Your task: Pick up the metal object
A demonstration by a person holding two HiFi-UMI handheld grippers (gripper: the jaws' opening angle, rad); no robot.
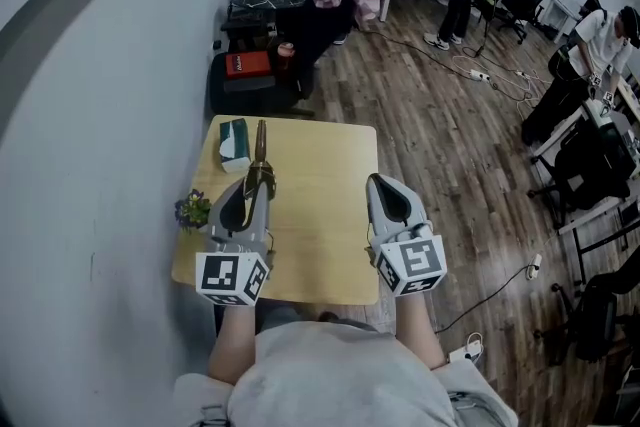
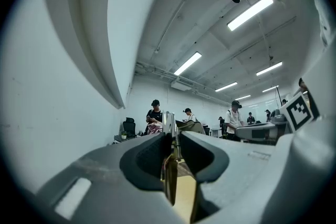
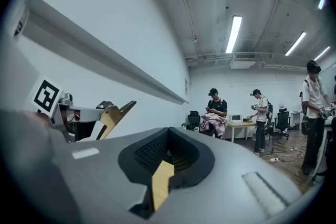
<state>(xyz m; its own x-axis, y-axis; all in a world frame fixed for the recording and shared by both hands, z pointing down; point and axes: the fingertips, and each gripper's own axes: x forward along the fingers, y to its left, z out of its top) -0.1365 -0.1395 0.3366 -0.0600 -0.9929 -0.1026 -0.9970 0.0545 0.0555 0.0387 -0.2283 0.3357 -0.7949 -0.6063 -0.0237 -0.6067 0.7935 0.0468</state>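
Your left claw (image 2: 172,136) was closed to a narrow slit on the metal object (image 1: 260,151). The pads pressed its flat sides and the piece filled the gap. The object hung over the far left part of the table (image 1: 320,245) and looked clear of the top. Its long end poked out past the jaw tips. In the head view that end showed just beside the box (image 1: 234,140). The right gripper view showed a brass-coloured, forked piece tilted upward in the left claw. Your right claw (image 3: 169,139) was closed on nothing, over the table's right side and well apart from the object.

The piece looked stiff, thin and smooth. I'd judge it dense for its size and apt to slide on the pads. With so much length ahead of the jaws, it would likely lever downward or swivel if you swung it fast. A hold across the flat faces, nearer its middle, would carry it more steadily. It did not look fragile, though a drop could mark the tabletop.
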